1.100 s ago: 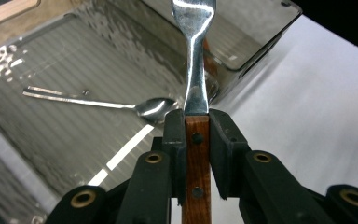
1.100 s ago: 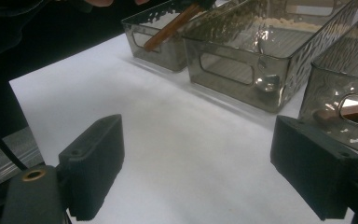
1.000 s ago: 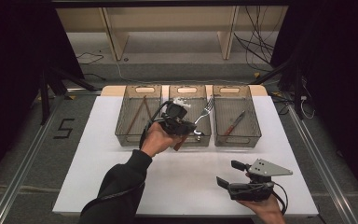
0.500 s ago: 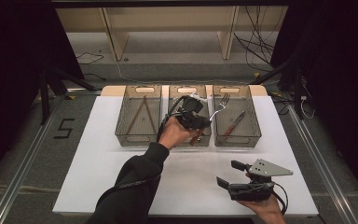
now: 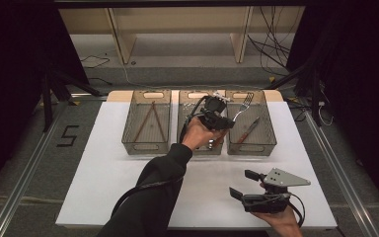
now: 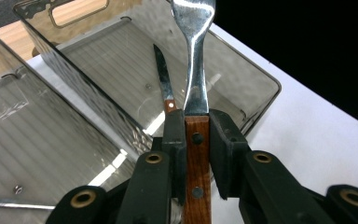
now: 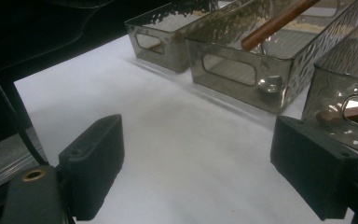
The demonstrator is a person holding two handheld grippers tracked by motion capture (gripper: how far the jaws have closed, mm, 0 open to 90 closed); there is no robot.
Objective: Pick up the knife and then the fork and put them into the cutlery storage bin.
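A: Quick status; my left gripper [image 5: 225,120] has its jaws closed tight on the fork [image 6: 195,88], clamped on the wooden handle, tines pointing up and away; in the high view the fork [image 5: 242,106] hangs over the near-left part of the right bin [image 5: 271,129], not in it yet.

B: What's already in that bin?

A: A knife [image 6: 163,83] with a wooden handle, lying flat on the floor of the bin, blade toward the far end; left bin [image 5: 128,129] has chopsticks [image 5: 149,121]; middle bin [image 5: 183,121] sits under my hand, something metal at its near end, can't tell what.

B: Right side?

A: Right gripper [image 5: 243,185] sits low over the table [image 5: 103,173] near the front edge, jaws spread wide, nothing between them; idle.

B: So how do I drop it well?

A: My guess: bring the fork fully over the right bin, clear of the shared wall; tilt it flat, roughly parallel to the knife; lower until the tines are near the floor, then release; opening from this height would likely make it bounce or lean on the rim.
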